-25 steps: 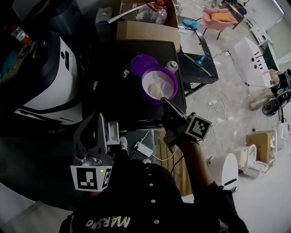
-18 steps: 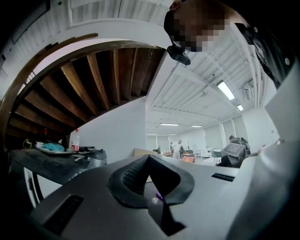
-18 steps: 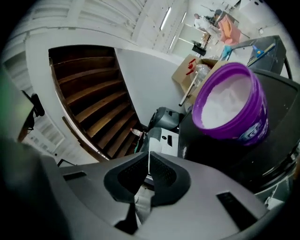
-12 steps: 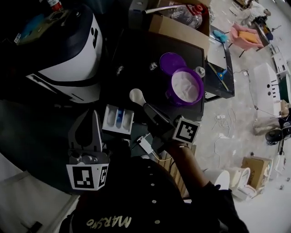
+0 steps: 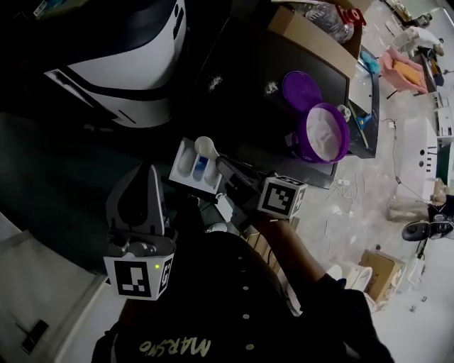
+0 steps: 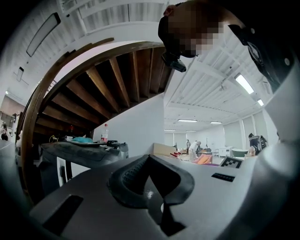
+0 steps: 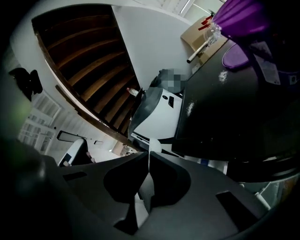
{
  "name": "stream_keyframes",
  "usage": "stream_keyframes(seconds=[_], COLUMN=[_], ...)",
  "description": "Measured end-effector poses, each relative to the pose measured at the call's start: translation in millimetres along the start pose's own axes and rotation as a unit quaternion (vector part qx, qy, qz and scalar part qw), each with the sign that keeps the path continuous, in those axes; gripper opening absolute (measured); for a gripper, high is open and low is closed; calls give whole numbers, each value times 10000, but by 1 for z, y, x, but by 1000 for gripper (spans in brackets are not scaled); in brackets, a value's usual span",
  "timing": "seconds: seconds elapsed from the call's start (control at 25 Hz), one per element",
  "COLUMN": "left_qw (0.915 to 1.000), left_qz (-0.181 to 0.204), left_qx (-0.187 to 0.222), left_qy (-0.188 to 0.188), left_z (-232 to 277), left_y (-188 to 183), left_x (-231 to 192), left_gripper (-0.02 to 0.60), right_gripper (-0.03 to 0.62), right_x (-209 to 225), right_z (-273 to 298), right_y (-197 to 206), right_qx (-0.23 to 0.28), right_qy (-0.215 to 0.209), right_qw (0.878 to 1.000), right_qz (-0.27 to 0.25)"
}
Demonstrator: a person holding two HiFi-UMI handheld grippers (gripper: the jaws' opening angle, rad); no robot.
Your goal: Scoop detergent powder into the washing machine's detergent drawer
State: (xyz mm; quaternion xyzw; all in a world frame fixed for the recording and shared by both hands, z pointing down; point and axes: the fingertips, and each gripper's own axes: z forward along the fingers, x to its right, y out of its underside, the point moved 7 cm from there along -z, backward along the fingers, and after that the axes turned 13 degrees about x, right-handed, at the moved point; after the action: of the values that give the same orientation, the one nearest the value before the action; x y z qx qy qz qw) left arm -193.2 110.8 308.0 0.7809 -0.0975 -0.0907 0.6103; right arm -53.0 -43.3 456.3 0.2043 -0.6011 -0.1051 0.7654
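Note:
The white detergent drawer (image 5: 186, 164), with a blue compartment, stands pulled out of the washing machine (image 5: 135, 57). My right gripper (image 5: 225, 169) is shut on the handle of a white scoop (image 5: 206, 146), whose bowl hovers over the drawer's far end. I cannot tell whether powder is in the bowl. In the right gripper view the scoop (image 7: 154, 146) sticks out past the shut right gripper (image 7: 149, 158). The purple tub (image 5: 326, 132) of white powder sits on the black table (image 5: 269, 64), its lid (image 5: 301, 89) beside it. My left gripper (image 5: 150, 174) is shut and empty, left of the drawer; in its own view the left gripper (image 6: 149, 157) points level.
A cardboard box (image 5: 312, 42) and a clear bottle (image 5: 333, 20) stand at the table's far end. A white plug (image 5: 224, 208) and cables lie below the drawer. The person's dark torso fills the bottom of the head view.
My right gripper has carried the scoop from the purple tub leftward and down to above the drawer. The view has swung toward the washing machine. The left gripper stays left of the drawer.

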Motion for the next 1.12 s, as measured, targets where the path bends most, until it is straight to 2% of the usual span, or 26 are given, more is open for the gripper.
stream_keyframes(seconds=[0.2, 0.36, 0.44, 0.56, 0.68, 0.84, 1.0, 1.08, 1.12], left_qw=[9996, 9990, 9978, 9961, 9952, 9945, 9939, 9937, 9936], left_qz=[-190, -289, -433, -567, -619, -613, -614, -609, -609], left_qx=[-196, -344, -504, -679, -750, -845, -917, -940, -951], left_qy=[-105, -79, -52, 35, 84, 100, 91, 84, 78], left_z=[-7, -8, -9, -10, -11, -13, -15, -16, -16], left_y=[29, 48, 56, 64, 68, 75, 79, 81, 82], left_x=[-12, -18, -16, -12, -12, -15, -17, -18, -18], left_gripper=[15, 15, 15, 15, 15, 15, 15, 15, 15], right_gripper=[34, 34, 34, 34, 34, 34, 34, 34, 34], right_x=[27, 45, 52, 59, 55, 51, 51, 50, 50], right_z=[23, 42, 50, 57, 65, 71, 71, 71, 72], right_y=[30, 45, 52, 62, 71, 86, 98, 102, 105], right_qx=[-444, -710, -860, -1105, -1321, -1594, -1782, -1860, -1894], right_qy=[317, 535, 640, 714, 620, 436, 408, 368, 345], right_qw=[9984, 9919, 9827, 9572, 9208, 8549, 7756, 7305, 7033], right_qz=[-169, -907, -1513, -2578, -3618, -4917, -6042, -6560, -6843])
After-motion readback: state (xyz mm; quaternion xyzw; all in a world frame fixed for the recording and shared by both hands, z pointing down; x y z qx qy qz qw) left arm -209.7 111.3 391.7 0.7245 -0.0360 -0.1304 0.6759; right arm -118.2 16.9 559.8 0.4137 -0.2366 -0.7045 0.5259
